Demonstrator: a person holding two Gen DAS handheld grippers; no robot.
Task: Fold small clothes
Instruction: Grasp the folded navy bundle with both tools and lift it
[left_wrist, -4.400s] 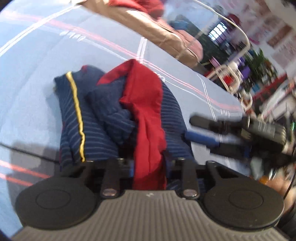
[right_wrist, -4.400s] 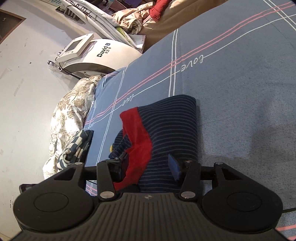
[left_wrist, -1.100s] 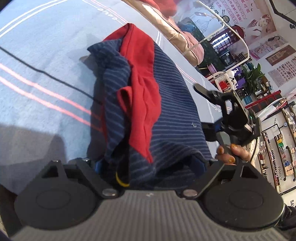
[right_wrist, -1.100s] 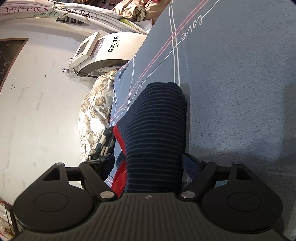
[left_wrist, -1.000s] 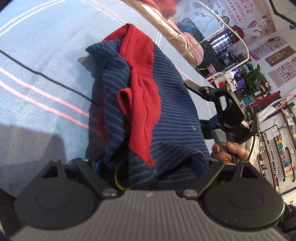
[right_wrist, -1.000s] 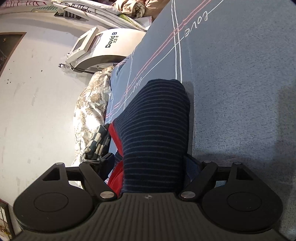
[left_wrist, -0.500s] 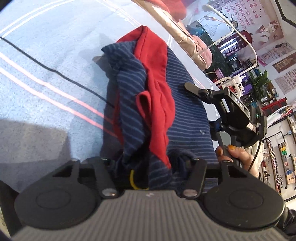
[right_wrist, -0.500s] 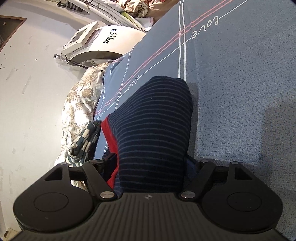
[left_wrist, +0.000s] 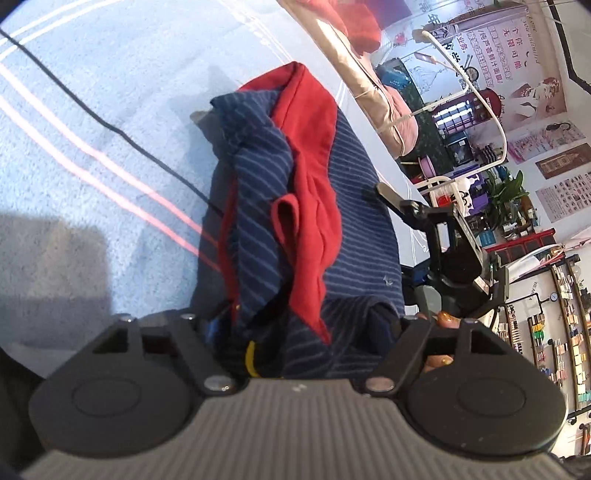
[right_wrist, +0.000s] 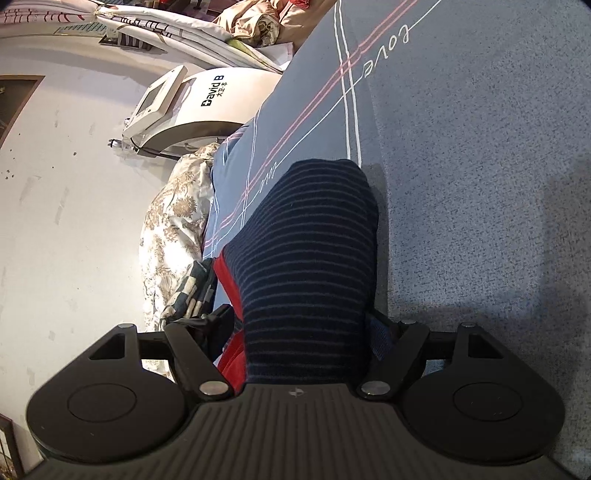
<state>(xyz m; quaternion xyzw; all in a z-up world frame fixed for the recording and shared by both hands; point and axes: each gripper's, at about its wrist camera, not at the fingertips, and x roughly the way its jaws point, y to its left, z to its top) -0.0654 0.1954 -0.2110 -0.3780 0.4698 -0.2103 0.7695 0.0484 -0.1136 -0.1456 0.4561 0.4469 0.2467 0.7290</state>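
A navy striped garment with red lining lies bunched on the blue bedspread. My left gripper has its jaws wide apart, with the garment's near end, showing a yellow trim, lying between them. My right gripper is also spread wide over the garment's other end; its fingertips are hidden under the cloth. The right gripper also shows in the left wrist view, at the garment's right edge.
A black cable crosses the bedspread left of the garment. A white machine and a floral quilt lie beyond the bed's edge. Pillows and a red cloth sit at the far end.
My left gripper's jaws closed partway half a second ago and have spread wide again. The garment has shifted slightly. My right gripper stays spread over its end.
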